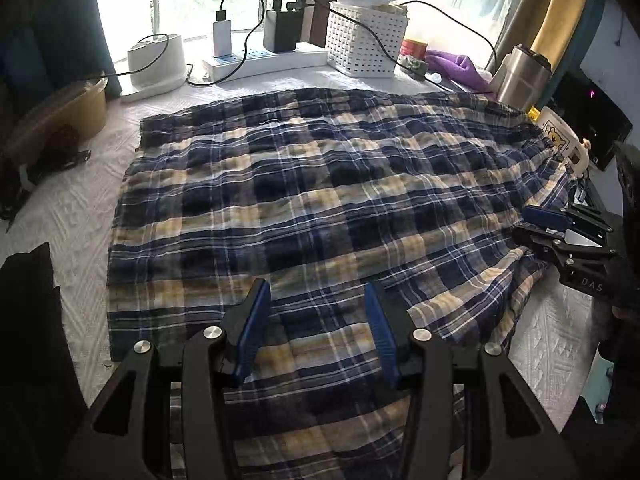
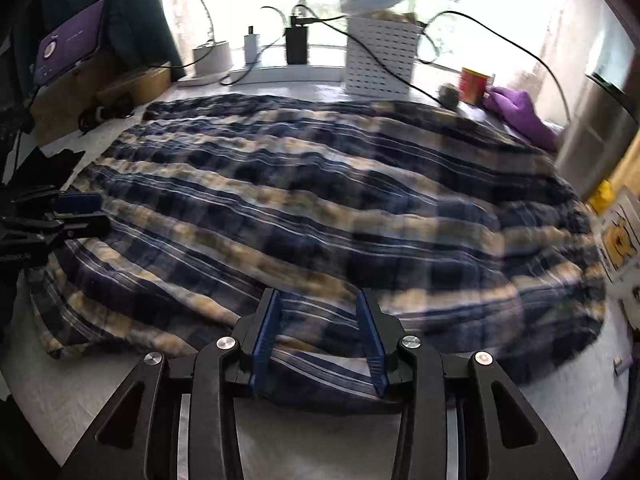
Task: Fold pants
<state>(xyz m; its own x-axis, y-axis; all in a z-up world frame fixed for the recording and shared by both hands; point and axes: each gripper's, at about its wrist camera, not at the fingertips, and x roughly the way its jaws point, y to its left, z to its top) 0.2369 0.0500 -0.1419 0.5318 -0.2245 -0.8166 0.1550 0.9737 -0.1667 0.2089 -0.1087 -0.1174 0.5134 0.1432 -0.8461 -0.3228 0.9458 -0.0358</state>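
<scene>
- Far left, one tan tub (image 1: 60, 116) sits on the white tabletop (image 1: 72, 208), with a tangle of dark straps just in front of it.
- Behind that, by the window, one white round appliance (image 1: 154, 62) stands on a white base.
- Next along, one white power strip (image 1: 264, 60) carries two plugged-in blocks: one white charger (image 1: 222, 38) and one black adapter (image 1: 282, 30), each with a black cable looping off.
- One pair of plaid pants (image 1: 312, 200), navy, cream and yellow, lies spread flat across the middle of the tabletop, rumpled in soft ridges, taking up most of it.
- The left gripper (image 1: 316, 316) hovers over the near edge of the pants, its two blue fingers (image 1: 252, 328) spread apart with only cloth showing between them, nothing pinched.
- Behind the pants, one white lattice basket (image 1: 364, 40) stands, with blue and white things piled on top.
- Right of the basket: one red tin (image 1: 414, 48), one small grey-green lump (image 1: 416, 66), one purple cloth (image 1: 460, 68).
- The right gripper (image 2: 320, 336) is at the near right edge of the pants; its two blue fingers (image 2: 266, 340) stand apart, with a raised fold of cloth lying between them but not squeezed. The right wrist view is blurred.
- Far right, one steel tumbler (image 1: 520, 80) and, nearer, one white mug with a bear print (image 1: 560, 140), touching the edge of the pants.
</scene>
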